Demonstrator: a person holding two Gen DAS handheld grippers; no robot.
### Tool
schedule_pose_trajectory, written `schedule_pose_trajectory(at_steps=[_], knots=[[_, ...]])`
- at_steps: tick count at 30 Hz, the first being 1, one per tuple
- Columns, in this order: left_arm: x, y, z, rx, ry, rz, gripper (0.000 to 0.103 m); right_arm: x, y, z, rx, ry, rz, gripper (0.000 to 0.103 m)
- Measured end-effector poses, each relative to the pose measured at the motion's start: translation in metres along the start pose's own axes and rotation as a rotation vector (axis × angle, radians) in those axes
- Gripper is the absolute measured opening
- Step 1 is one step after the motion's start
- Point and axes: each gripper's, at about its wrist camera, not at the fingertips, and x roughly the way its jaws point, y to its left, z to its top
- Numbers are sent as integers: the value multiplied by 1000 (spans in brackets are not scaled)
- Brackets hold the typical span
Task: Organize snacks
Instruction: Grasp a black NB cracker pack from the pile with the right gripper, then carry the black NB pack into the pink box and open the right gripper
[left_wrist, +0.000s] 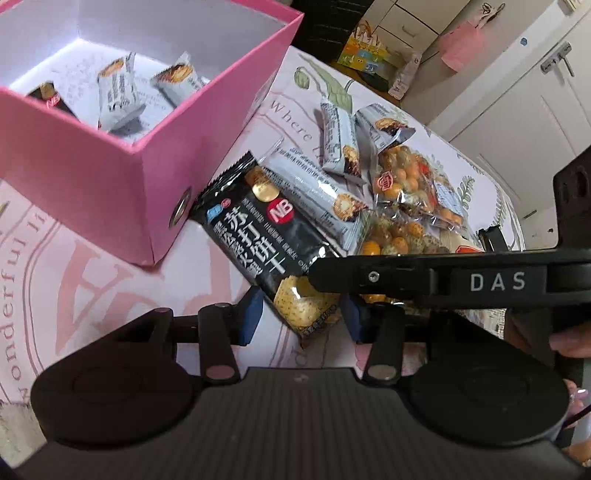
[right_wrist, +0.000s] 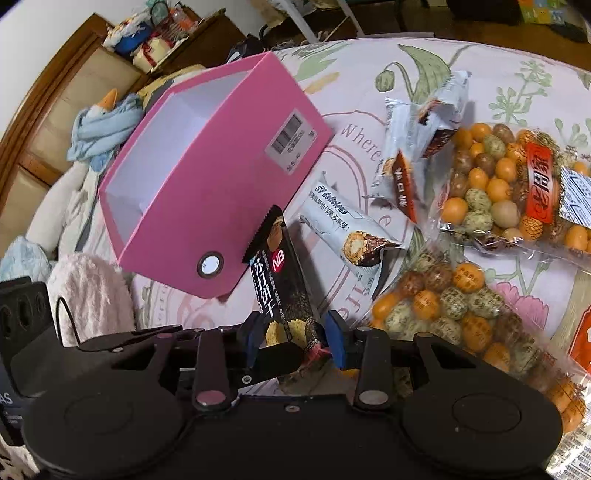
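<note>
Here, both tongs (left_wrist: 299, 317) (right_wrist: 291, 338) half-open, straddling black cracker packet (left_wrist: 258, 229) (right_wrist: 282, 306)

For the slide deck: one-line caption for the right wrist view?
Right gripper straddling black soda cracker packet beside pink box.

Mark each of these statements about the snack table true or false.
1. The pink box already holds some packets. True.
2. The black cracker packet lies inside the box. False: it is outside, beside the box, with its end between the left gripper's fingers.
3. Two clear nut bags lie on the tablecloth. True.
4. The box has its lid on. False: its top is open.
</note>
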Motion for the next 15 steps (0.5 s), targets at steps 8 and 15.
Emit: schedule_pose_trajectory(at_steps=[8,15], knots=[[6,6,2,-7,5,-40,57,29,22,13,-109,22,-74,57],[6,7,1,-13,14,-75,71,28,29,12,-107,16,-112,36]])
